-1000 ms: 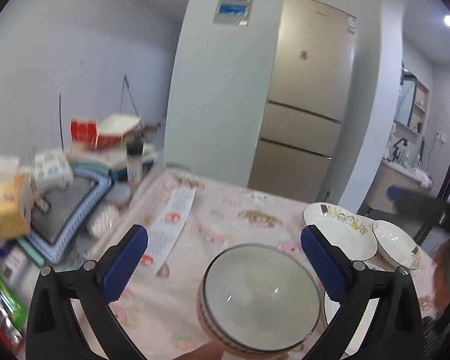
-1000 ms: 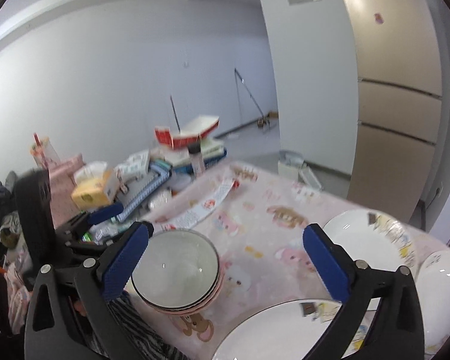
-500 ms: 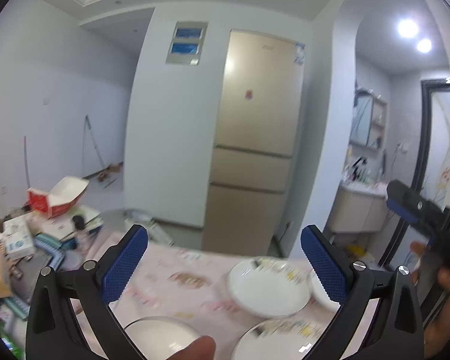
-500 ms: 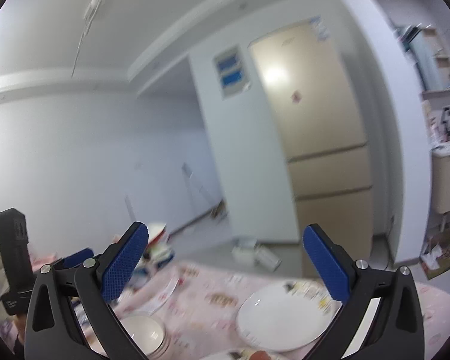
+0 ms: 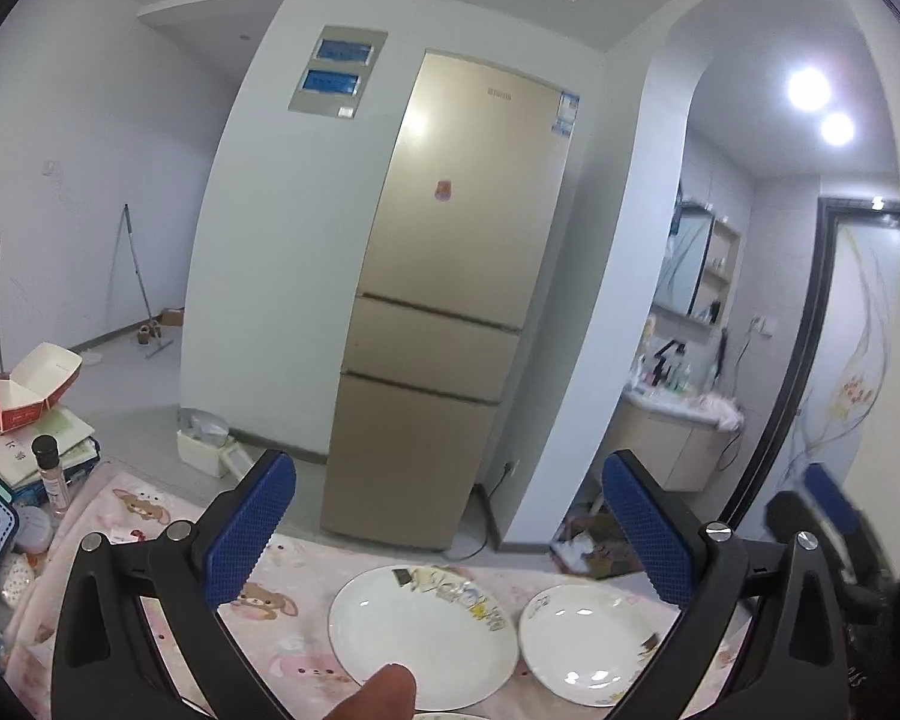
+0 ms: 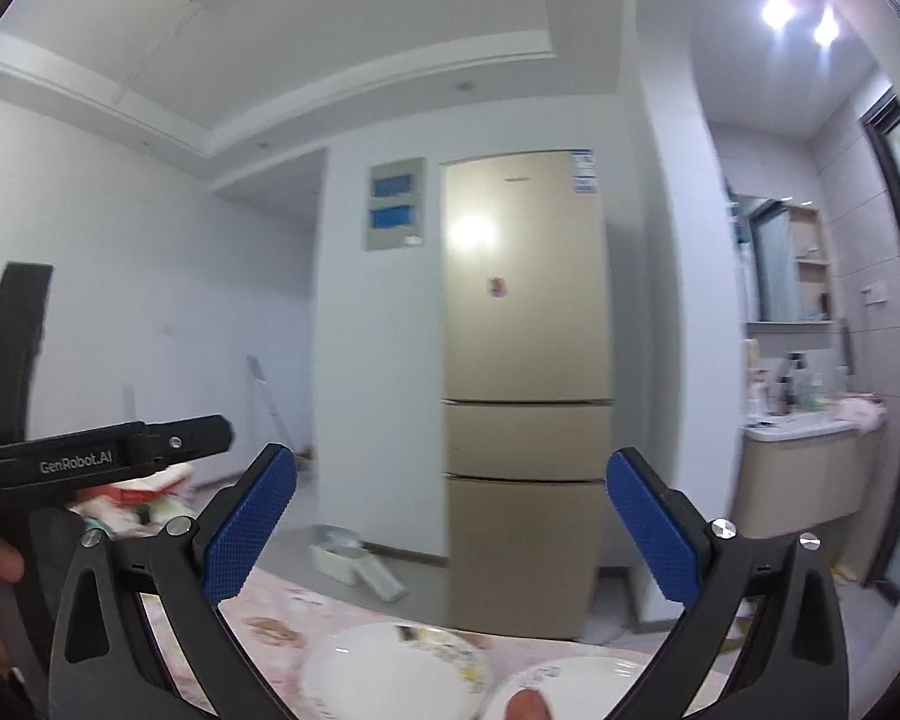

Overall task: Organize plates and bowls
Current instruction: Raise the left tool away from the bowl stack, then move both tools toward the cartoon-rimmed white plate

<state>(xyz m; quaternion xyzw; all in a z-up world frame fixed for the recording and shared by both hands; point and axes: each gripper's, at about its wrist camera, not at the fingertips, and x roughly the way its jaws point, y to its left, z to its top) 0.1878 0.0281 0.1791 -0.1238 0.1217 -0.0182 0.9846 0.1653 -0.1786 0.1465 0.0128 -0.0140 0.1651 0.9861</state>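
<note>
A large white plate (image 5: 423,639) with a cartoon print lies on the pink tablecloth (image 5: 282,630), with a smaller white dish (image 5: 594,642) to its right. My left gripper (image 5: 450,531) is open and empty, raised above them and aimed at the far wall. My right gripper (image 6: 450,531) is open and empty, also raised; the plate (image 6: 390,681) and the dish (image 6: 576,687) show at its bottom edge. The left gripper's black body (image 6: 108,456) shows at the left of the right wrist view.
A gold fridge (image 5: 450,300) stands beyond the table. Books, a red and white box (image 5: 24,390) and a small bottle (image 5: 51,474) crowd the table's left end. A washbasin cabinet (image 5: 672,438) is at the right. A white bin (image 5: 204,444) sits on the floor.
Both grippers have tilted up and away from the table. The stacked bowls have dropped out of view, and the fridge and ceiling now fill both views.
</note>
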